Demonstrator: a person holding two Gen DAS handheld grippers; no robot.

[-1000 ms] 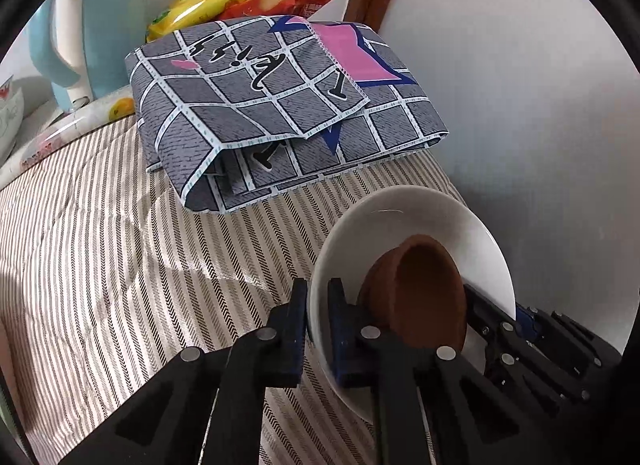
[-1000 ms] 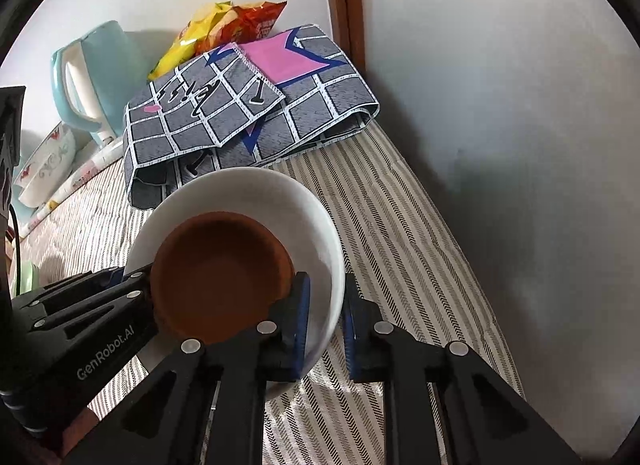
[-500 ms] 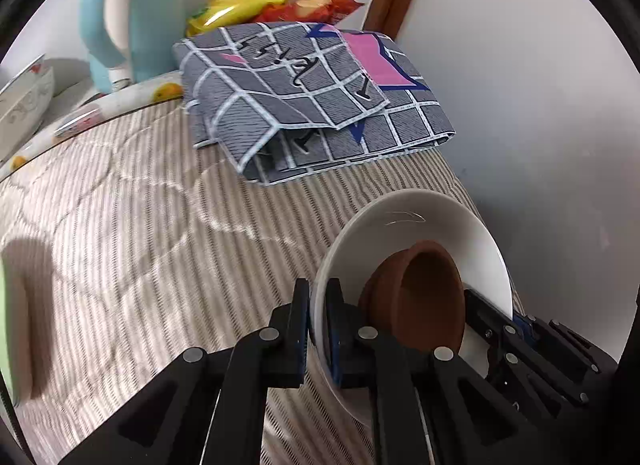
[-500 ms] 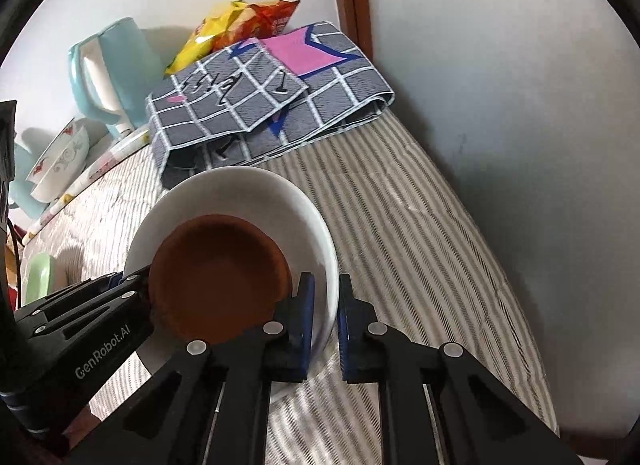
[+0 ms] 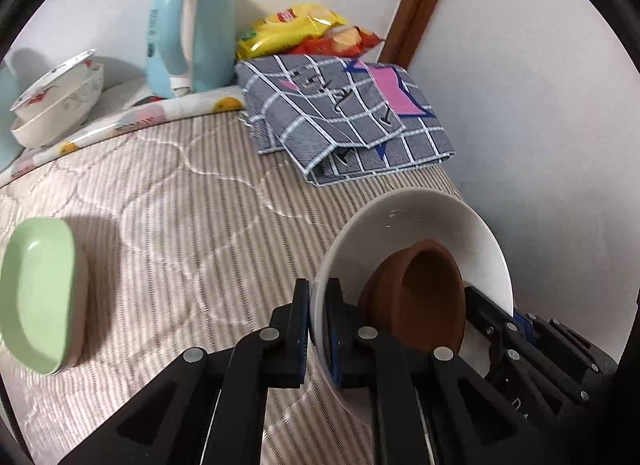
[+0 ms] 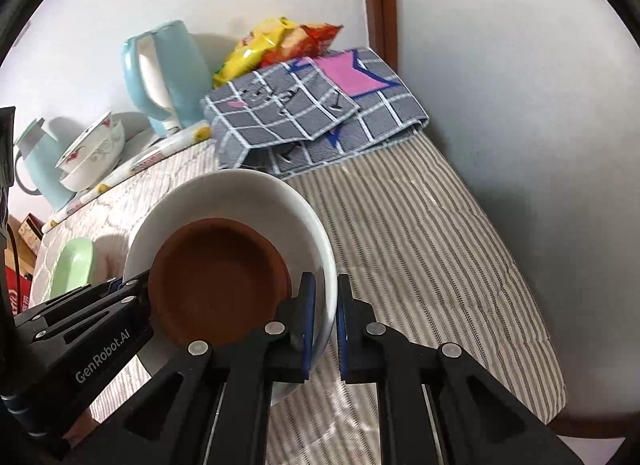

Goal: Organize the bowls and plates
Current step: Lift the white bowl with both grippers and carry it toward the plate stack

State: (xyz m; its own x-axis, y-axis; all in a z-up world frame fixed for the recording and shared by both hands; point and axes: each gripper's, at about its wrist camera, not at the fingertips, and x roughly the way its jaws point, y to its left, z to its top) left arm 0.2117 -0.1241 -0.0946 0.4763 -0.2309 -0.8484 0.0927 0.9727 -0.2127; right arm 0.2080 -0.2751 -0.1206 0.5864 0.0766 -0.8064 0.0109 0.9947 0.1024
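Note:
A white bowl (image 5: 420, 221) (image 6: 240, 197) with a brown clay bowl (image 5: 424, 293) (image 6: 220, 277) inside is held above the striped tablecloth. My left gripper (image 5: 318, 305) is shut on the white bowl's left rim. My right gripper (image 6: 326, 301) is shut on its right rim. A green dish (image 5: 36, 289) (image 6: 74, 269) lies on the cloth at the left. Two stacked floral bowls (image 5: 56, 101) (image 6: 92, 153) stand at the back left.
A light blue kettle (image 5: 188, 25) (image 6: 164, 73), a snack bag (image 5: 308, 31) (image 6: 280, 41) and a folded grey checked cloth (image 5: 344, 113) (image 6: 312, 113) sit at the back. A white wall (image 6: 520, 105) borders the table's right edge. A second blue jug (image 6: 36, 169) stands far left.
Both grippers have pulled back and leftward with the bowls. The kettle, floral bowls and green dish have come into view.

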